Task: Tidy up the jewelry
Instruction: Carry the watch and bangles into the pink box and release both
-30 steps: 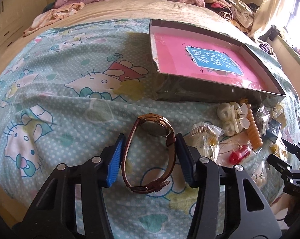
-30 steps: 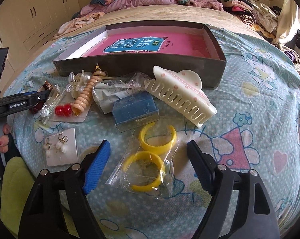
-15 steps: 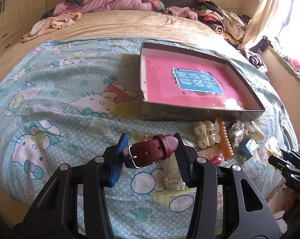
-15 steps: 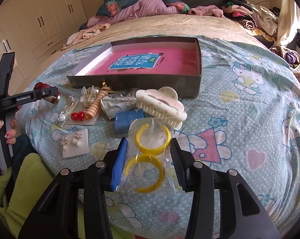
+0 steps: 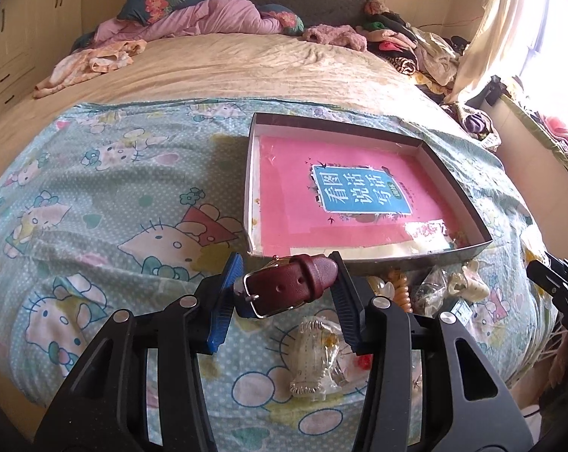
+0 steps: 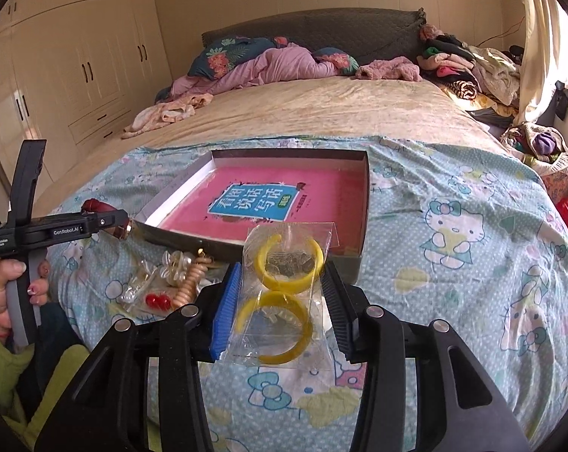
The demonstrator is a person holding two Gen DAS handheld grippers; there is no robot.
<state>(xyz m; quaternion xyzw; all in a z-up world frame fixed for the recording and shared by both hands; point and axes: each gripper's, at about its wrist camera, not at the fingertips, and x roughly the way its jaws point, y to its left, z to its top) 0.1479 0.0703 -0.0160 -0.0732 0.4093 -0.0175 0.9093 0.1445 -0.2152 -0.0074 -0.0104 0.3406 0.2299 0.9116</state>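
My left gripper [image 5: 284, 297] is shut on a watch with a dark red leather strap [image 5: 291, 284], held up off the bedspread just in front of the open grey box [image 5: 449, 254] lined in pink. My right gripper [image 6: 280, 301] is shut on a clear bag with two yellow bangles [image 6: 284, 293], lifted above the bed near the box's front right corner [image 6: 355, 260]. The left gripper [image 6: 95, 222] also appears at the left of the right wrist view, held by a hand, with the watch [image 6: 95, 205] in it.
Loose jewelry lies in front of the box: a coiled beige hair tie [image 6: 191, 282], red earrings [image 6: 157, 301], a pearl clip [image 6: 176, 263], a bagged comb piece [image 5: 314, 354]. Clothes are heaped at the bed's head and right side. A wardrobe stands on the left.
Both grippers closed on their items and rose off the bedspread: the left lifted the watch, the right the bag of bangles. Both views now look further over the box.
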